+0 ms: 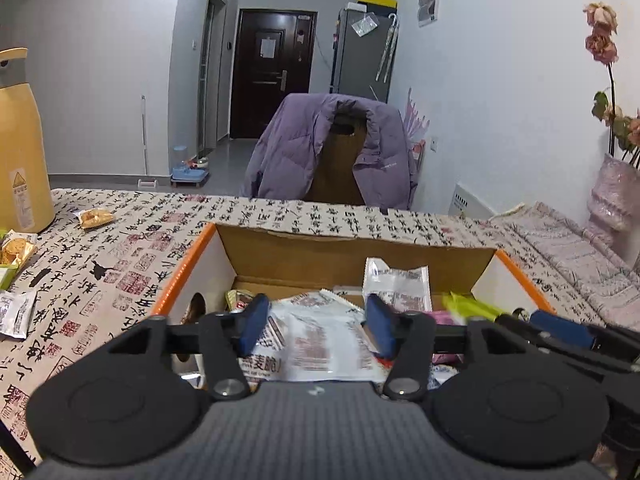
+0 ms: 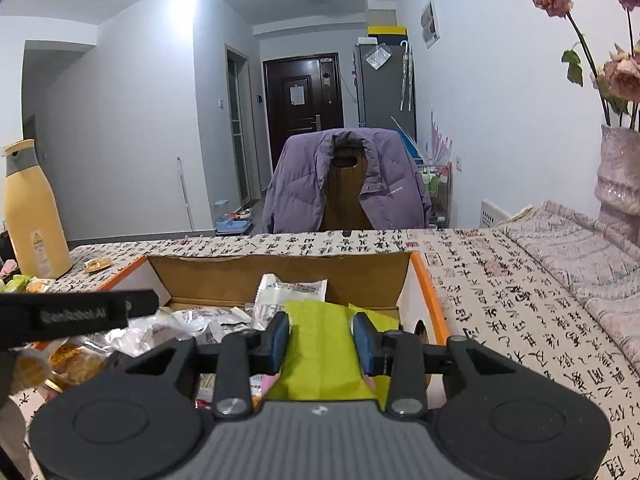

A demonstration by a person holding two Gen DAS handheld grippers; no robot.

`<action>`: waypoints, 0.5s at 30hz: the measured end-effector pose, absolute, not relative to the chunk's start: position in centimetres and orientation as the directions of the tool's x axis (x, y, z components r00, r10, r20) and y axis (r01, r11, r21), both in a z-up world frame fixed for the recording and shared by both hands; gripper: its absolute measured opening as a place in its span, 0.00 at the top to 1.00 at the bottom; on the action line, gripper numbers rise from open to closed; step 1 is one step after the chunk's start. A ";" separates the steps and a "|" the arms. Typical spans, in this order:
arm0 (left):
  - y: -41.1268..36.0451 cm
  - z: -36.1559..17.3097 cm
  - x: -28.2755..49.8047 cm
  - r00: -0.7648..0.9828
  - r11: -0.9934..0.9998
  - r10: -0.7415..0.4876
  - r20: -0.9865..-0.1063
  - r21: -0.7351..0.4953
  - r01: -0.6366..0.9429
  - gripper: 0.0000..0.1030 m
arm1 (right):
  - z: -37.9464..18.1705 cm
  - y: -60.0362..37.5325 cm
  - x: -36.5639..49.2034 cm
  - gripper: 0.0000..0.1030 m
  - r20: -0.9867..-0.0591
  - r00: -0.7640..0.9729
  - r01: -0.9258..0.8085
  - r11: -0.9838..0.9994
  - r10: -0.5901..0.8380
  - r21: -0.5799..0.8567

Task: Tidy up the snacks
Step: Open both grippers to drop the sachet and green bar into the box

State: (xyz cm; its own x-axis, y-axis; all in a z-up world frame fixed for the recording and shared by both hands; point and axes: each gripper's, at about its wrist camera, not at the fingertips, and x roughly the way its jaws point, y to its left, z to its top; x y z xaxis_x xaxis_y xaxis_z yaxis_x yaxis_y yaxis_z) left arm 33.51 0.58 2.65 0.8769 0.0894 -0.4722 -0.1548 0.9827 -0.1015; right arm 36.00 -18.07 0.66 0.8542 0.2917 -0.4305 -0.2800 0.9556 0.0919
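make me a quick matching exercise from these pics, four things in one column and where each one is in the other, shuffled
Things:
1. yellow-green snack packet
2. purple jacket
3. yellow flask
4. cardboard box

Places:
A. standing at the far left of the table
B. draped over the chair behind the table
C. between the fingers of the right hand-held gripper
D. on the patterned tablecloth, open, with snack packets inside

Pairs: 1-C, 2-B, 3-A, 4-D
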 end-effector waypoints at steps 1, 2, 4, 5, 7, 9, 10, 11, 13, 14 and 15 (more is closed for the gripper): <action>0.6 2.7 33.4 0.879 0.982 0.093 -0.468 -0.103 -0.158 0.27 | 0.5 -18.1 36.1 0.59 -0.436 0.850 -0.284 0.954 0.297 0.095; 0.7 2.8 33.3 0.880 0.981 0.099 -0.465 -0.102 -0.165 0.21 | 0.4 -18.1 36.1 0.52 -0.438 0.847 -0.289 0.952 0.302 0.099; 0.8 3.0 33.3 0.882 0.981 0.103 -0.460 -0.102 -0.167 0.20 | 0.3 -18.0 36.0 0.35 -0.436 0.847 -0.292 0.951 0.305 0.098; 0.9 3.2 33.3 0.883 0.981 0.098 -0.460 -0.105 -0.164 0.15 | 0.4 -18.0 35.9 0.21 -0.431 0.849 -0.293 0.951 0.307 0.099; 0.9 3.5 32.9 0.889 0.982 0.088 -0.448 -0.111 -0.153 0.00 | 0.5 -18.1 35.8 0.06 -0.424 0.849 -0.298 0.948 0.315 0.107; 0.9 4.0 32.5 0.899 0.983 0.084 -0.430 -0.113 -0.146 0.00 | 0.6 -18.1 35.8 0.00 -0.426 0.845 -0.303 0.946 0.323 0.118; 0.9 4.3 32.4 0.901 0.985 0.071 -0.427 -0.115 -0.132 0.00 | 0.7 -18.1 35.9 0.00 -0.435 0.841 -0.301 0.946 0.323 0.119; 0.9 4.5 32.2 0.903 0.985 0.062 -0.425 -0.120 -0.124 0.00 | 0.8 -18.0 36.0 0.00 -0.442 0.838 -0.300 0.947 0.320 0.118; 0.9 5.1 31.8 0.908 0.985 0.060 -0.416 -0.123 -0.121 0.00 | 1.1 -18.0 35.7 0.00 -0.443 0.840 -0.296 0.949 0.314 0.112; 0.8 5.3 31.5 0.909 0.985 0.065 -0.412 -0.118 -0.124 0.00 | 1.5 -18.1 35.4 0.00 -0.440 0.842 -0.295 0.949 0.311 0.107; 0.7 5.6 31.3 0.910 0.986 0.070 -0.409 -0.112 -0.127 0.00 | 1.8 -18.1 35.1 0.00 -0.436 0.845 -0.294 0.950 0.309 0.103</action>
State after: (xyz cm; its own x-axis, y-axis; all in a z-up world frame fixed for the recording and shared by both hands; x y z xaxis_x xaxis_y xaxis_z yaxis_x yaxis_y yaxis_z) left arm 31.33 0.66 5.60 0.9096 0.0703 -0.4094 -0.1268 0.9855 -0.1125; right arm 35.13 -18.09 1.76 0.8451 0.3093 -0.4360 -0.2944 0.9501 0.1033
